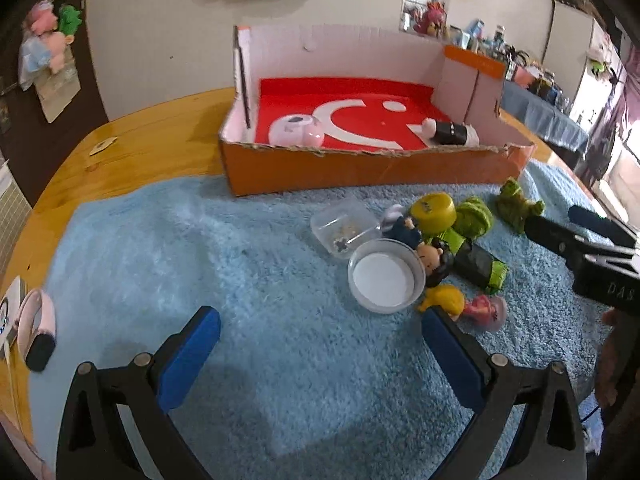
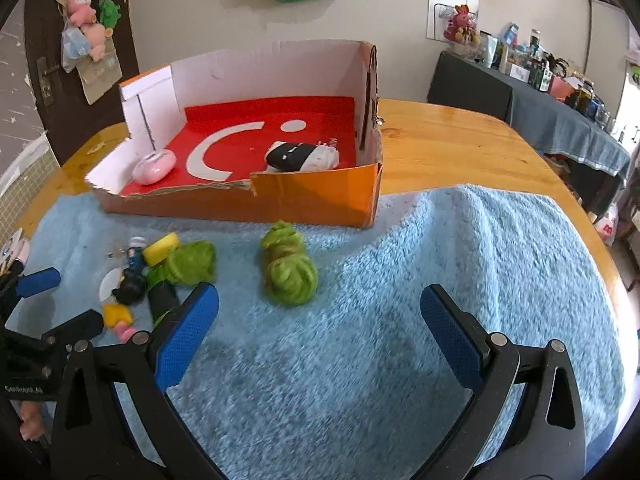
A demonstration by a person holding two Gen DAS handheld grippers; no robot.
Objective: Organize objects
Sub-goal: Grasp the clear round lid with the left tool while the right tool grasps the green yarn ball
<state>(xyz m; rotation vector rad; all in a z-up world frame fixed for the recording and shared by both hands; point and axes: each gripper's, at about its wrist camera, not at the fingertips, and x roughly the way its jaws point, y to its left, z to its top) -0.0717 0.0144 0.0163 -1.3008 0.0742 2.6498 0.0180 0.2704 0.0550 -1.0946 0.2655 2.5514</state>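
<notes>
An orange cardboard box (image 1: 360,168) (image 2: 320,196) with a red floor stands at the back of the blue fluffy mat (image 1: 240,280) (image 2: 440,280). Inside lie a pink oval case (image 1: 296,131) (image 2: 154,168) and a black-and-white roll (image 1: 452,133) (image 2: 302,157). In front sits a cluster: a clear round dish (image 1: 386,275), a clear square container (image 1: 344,226), a yellow cap (image 1: 434,208), a dark-haired doll (image 1: 434,264), a yellow-and-pink figure (image 1: 460,304) and green yarn (image 1: 518,202) (image 2: 288,268). My left gripper (image 1: 320,330) is open, empty, just short of the dish. My right gripper (image 2: 320,312) is open, empty, near the yarn.
The mat lies on a round wooden table (image 1: 160,128) (image 2: 460,144). A pink-strapped watch (image 1: 36,328) rests at the table's left edge. Plush toys hang on a dark door (image 2: 88,20), and a cluttered side table (image 2: 560,92) stands at the right.
</notes>
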